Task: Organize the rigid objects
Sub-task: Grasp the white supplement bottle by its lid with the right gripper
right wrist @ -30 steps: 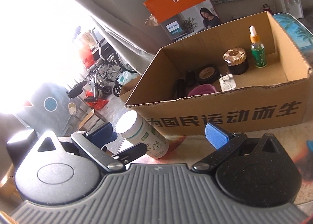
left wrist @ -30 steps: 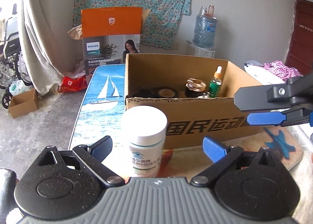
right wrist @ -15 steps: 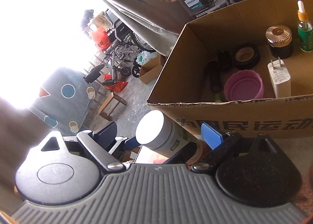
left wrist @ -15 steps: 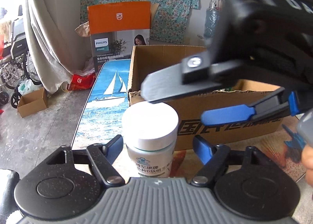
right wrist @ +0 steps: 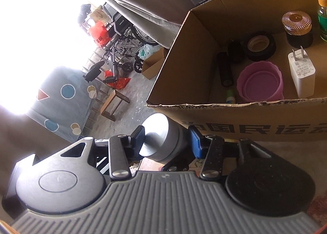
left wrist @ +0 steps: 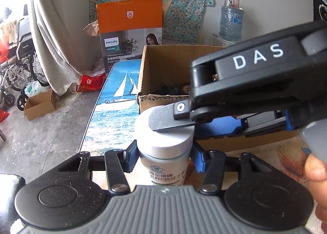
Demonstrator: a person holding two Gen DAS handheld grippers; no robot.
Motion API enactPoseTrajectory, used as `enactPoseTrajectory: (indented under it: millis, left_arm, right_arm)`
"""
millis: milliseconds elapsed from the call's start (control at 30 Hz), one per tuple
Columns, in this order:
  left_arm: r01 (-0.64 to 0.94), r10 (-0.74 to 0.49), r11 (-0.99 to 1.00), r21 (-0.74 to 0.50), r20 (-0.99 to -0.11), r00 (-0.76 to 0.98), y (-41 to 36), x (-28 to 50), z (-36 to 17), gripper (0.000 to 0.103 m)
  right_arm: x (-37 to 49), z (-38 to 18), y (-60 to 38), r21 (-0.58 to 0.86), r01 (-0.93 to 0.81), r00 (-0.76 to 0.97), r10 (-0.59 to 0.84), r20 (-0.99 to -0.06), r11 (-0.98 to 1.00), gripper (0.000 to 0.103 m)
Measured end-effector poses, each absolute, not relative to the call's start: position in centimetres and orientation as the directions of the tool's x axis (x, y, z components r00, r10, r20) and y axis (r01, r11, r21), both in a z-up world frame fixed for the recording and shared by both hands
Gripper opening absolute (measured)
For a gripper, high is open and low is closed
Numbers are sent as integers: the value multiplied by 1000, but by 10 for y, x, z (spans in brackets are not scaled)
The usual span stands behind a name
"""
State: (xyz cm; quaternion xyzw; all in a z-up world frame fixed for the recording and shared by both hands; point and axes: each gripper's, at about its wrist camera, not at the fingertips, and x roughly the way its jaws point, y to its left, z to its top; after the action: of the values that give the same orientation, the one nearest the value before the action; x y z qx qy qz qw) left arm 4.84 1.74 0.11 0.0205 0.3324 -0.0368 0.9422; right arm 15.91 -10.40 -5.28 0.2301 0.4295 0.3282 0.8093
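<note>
A white pill bottle (left wrist: 166,156) with a white cap stands on the table in front of a cardboard box (left wrist: 161,58). My left gripper (left wrist: 165,158) is shut on the bottle's body below the cap. My right gripper (right wrist: 166,141) is shut on the cap (right wrist: 158,136) from above and the right; in the left wrist view it reaches in from the right (left wrist: 196,123). The box (right wrist: 194,54) holds a pink bowl (right wrist: 260,82), a white charger (right wrist: 302,72), a black tape roll (right wrist: 259,46), a dark jar (right wrist: 298,27) and a dropper bottle (right wrist: 323,15).
An orange Philips carton (left wrist: 130,35) stands behind the box. A sailboat-print table top (left wrist: 114,107) runs to the left. On the floor to the left are a wheelchair (left wrist: 18,66) and a small open carton (left wrist: 39,104). A water jug (left wrist: 232,21) stands at the back right.
My left gripper has closed in on the bottle's body. My right gripper has come across from the right and shut on the cap.
</note>
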Motion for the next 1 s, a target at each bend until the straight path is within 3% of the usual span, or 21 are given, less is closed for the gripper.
enactPoseTrajectory:
  millis: [667,1000]
  left_arm:
    - [88,-60,996,16,-611,789,10,35,13,54]
    - [28,29,995,101,-526,850,19,3,64,54]
  right_arm:
    - [147,-38,-111,630,-375,438,729,-527,680,45]
    - [124,10,-100,614,-497,426,789,-443,613,45]
